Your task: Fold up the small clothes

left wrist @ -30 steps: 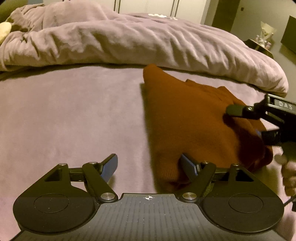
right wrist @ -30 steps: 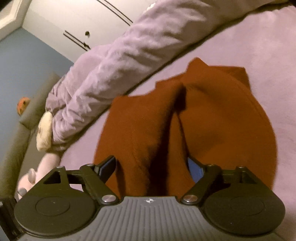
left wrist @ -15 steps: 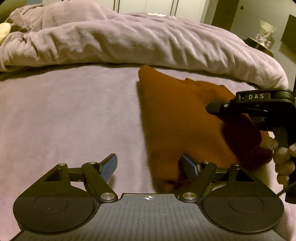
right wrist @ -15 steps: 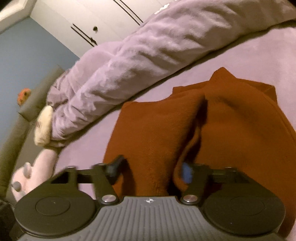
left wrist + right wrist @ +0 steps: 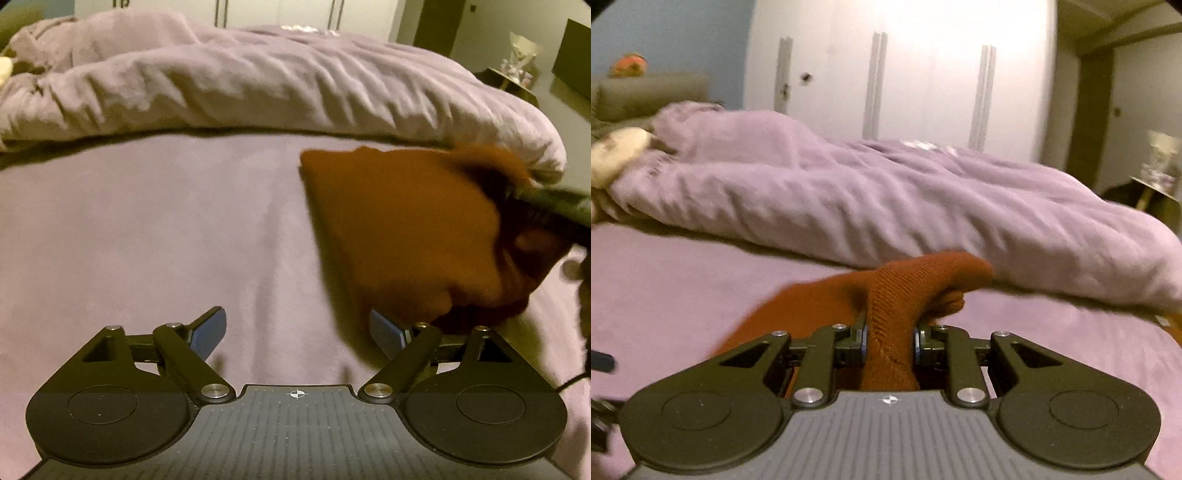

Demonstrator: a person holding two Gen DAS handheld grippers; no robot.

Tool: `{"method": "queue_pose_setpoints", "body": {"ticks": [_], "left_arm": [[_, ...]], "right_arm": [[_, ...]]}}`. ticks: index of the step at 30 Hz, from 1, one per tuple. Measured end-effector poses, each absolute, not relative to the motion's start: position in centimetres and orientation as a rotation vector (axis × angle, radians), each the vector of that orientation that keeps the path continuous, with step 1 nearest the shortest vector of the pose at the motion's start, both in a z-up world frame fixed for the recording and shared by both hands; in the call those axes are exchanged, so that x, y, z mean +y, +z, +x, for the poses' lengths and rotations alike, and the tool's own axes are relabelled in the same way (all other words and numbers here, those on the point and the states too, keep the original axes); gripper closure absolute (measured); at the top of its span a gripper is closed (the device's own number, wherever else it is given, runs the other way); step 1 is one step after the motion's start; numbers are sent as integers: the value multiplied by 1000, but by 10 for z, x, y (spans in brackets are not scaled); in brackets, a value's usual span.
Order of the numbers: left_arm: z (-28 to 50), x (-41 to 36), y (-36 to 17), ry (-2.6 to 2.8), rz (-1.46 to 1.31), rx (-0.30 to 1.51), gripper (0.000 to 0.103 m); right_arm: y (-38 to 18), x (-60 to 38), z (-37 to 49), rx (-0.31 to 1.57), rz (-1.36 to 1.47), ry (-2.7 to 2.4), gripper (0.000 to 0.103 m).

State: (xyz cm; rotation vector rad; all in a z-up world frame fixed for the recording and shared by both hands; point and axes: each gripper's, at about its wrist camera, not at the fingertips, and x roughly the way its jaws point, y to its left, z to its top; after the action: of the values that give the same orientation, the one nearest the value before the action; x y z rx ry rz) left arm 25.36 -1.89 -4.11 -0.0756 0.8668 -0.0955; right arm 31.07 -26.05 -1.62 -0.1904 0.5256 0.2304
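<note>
A bunched fold of the rust-brown garment [image 5: 890, 314], lying right of centre on the bed [image 5: 147, 229], is being closed on by the right hand-held gripper [image 5: 889, 341], while the left hand-held gripper [image 5: 297, 332], jaws opening and empty, is held just beside its lower-left corner.

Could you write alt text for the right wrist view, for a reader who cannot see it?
The right gripper is closing on a bunched fold of a rust-brown knit garment, which fills the gap between its fingers, above a lilac bed sheet. Behind lie a rumpled lilac duvet and white wardrobe doors.
</note>
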Motion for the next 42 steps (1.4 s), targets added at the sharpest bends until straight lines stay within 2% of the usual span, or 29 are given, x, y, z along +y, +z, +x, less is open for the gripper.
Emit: {"method": "queue_pose_setpoints", "body": {"ticks": [3,7,10,13,17,19,24,25,27,29,32,37,42], "left_arm": [[253,-27,-49,-103,-50,900,14],[242,-39,-50,-157,-10,896,13],[234,-50,-55,-188,-11,879,12],[234,-60,-58,-170,-14,868,12],[241,-70,-63,-128,-6,839,13],[245,-72,-64,-93,-7,828,19],[254,-63,-64,-67,-93,854,24],[256,-64,-65,-71,-93,863,29],[258,-69,-67,-82,-80,873,36],[259,-71,-67,-78,-69,875,38],[259,-68,-63,-89,-80,874,48],[259,-61,-64,-82,-77,889,47],[256,-57,-64,-70,-70,931,39]], "right_arm": [[-54,-280,322,633,-176,216,78],[-50,-302,317,644,-64,135,45],[-32,-321,295,622,85,123,45],[-30,-349,256,647,357,145,44],[-61,-368,219,721,722,247,43],[-79,-370,218,743,867,265,43],[-93,-367,238,727,986,256,43],[-95,-367,243,717,987,247,44],[-100,-366,251,729,1011,234,57],[-103,-363,258,743,1005,225,76],[-89,-355,259,736,867,202,95],[-62,-357,244,641,688,134,96],[-94,-354,259,722,585,102,97]]}}
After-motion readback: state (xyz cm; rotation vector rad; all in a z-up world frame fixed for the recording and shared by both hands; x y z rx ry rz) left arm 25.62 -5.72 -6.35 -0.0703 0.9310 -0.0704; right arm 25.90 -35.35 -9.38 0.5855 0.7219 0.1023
